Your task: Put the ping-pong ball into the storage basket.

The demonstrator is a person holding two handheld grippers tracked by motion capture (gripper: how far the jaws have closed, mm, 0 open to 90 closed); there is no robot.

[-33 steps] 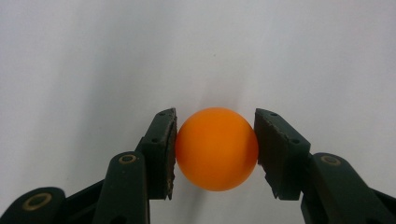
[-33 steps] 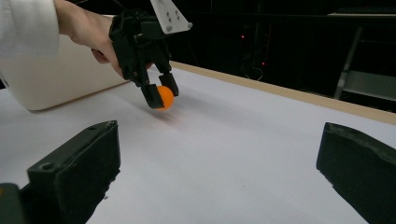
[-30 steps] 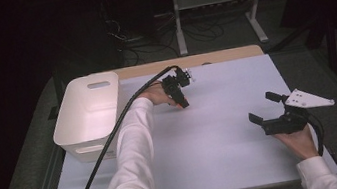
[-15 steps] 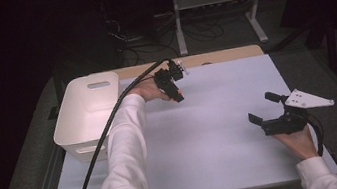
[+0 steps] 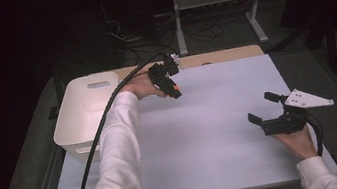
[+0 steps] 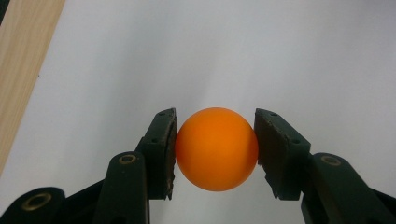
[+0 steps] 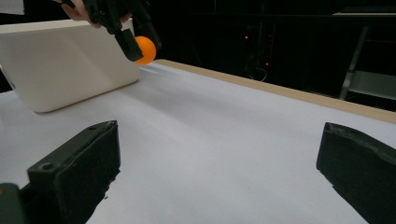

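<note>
Squarely between left hand-held gripper pads, clamped: orange ball, seemingly airborne.

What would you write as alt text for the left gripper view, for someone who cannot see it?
An orange ball is clamped between the two black jaws of the left tongs, one pad pressing on each side of it. Behind it lies a white table cover, with a strip of bare wood along the left edge.
</note>
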